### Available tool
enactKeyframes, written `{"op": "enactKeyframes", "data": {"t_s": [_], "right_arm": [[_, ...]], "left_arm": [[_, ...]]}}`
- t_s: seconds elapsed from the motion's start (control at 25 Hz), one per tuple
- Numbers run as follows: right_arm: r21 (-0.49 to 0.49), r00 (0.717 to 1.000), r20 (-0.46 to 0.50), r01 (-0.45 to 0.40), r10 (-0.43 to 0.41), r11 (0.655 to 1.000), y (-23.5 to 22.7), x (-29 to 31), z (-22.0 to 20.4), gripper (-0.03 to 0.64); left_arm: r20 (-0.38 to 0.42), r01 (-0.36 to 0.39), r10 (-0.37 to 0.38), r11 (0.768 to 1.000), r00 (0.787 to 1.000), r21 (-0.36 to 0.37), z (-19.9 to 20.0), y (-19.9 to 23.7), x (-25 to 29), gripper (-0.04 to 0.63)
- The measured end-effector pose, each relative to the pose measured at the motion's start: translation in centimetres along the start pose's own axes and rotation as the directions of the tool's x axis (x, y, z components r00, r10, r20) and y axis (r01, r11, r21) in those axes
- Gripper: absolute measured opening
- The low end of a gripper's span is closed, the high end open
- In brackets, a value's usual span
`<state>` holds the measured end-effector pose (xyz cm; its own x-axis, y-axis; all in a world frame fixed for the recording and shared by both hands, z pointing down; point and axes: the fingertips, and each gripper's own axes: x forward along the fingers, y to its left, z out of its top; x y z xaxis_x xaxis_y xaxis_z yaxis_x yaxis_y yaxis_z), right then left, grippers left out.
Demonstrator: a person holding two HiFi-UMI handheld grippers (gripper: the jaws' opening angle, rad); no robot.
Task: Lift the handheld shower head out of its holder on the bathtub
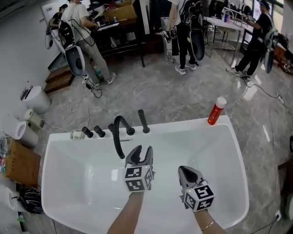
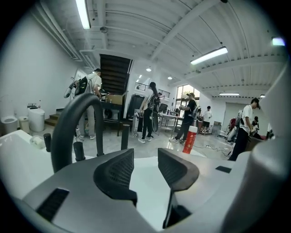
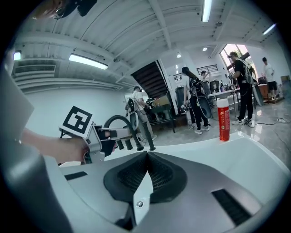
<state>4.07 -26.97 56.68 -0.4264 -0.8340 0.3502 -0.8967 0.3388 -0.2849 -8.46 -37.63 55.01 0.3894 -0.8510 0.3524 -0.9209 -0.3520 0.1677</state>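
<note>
My left tool [image 1: 143,151] hung over the bathtub [image 1: 183,126], jaws spread with nothing between them. My right tool [image 1: 185,170] was pressed together and empty. The shower head [image 1: 143,121] stood upright in its holder on the far rim, just right of the curved tap [image 1: 120,132]. It lay straight ahead of the left tool, the nearer one.

around me the floor [image 1: 174,96] was grey and marbled. the walls [image 2: 25,86] were white, and long tube lamps [image 2: 83,13] shone on the ceiling. a dark staircase [image 2: 114,73] stood at the back, near work tables [image 1: 225,23] where some people [image 1: 185,27] were standing. daylight came through a window [image 3: 226,50].
</note>
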Motion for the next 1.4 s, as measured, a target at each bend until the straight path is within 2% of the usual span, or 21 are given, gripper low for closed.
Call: {"op": "enactKeyframes", "data": {"t_s": [0.24,0.64,0.92,1.4], "right_arm": [[0.020,1.000,0.000,-0.001,0.001,1.000,-3.5,3.4,-2.0,0.005],[0.006,1.000,0.008,-0.024,0.023,1.000,-7.3,9.0,-3.1,0.005],[0.010,0.999,0.010,-0.036,0.036,0.999,-9.0,12.1,-4.4,0.005],[0.025,0.999,-0.034,-0.027,0.028,0.999,-11.7,14.9,-7.6,0.005]], "left_arm": [[-0.015,-0.067,0.068,0.997,0.998,0.028,-2.0,1.4,6.0,0.178],[-0.050,-0.109,0.112,0.993,0.992,0.047,-4.9,4.3,14.5,0.202],[-0.123,-0.140,0.154,0.983,0.980,0.120,-7.9,6.5,19.4,0.216],[-0.154,-0.140,0.165,0.977,0.974,0.160,-7.9,8.6,25.6,0.216]]}}
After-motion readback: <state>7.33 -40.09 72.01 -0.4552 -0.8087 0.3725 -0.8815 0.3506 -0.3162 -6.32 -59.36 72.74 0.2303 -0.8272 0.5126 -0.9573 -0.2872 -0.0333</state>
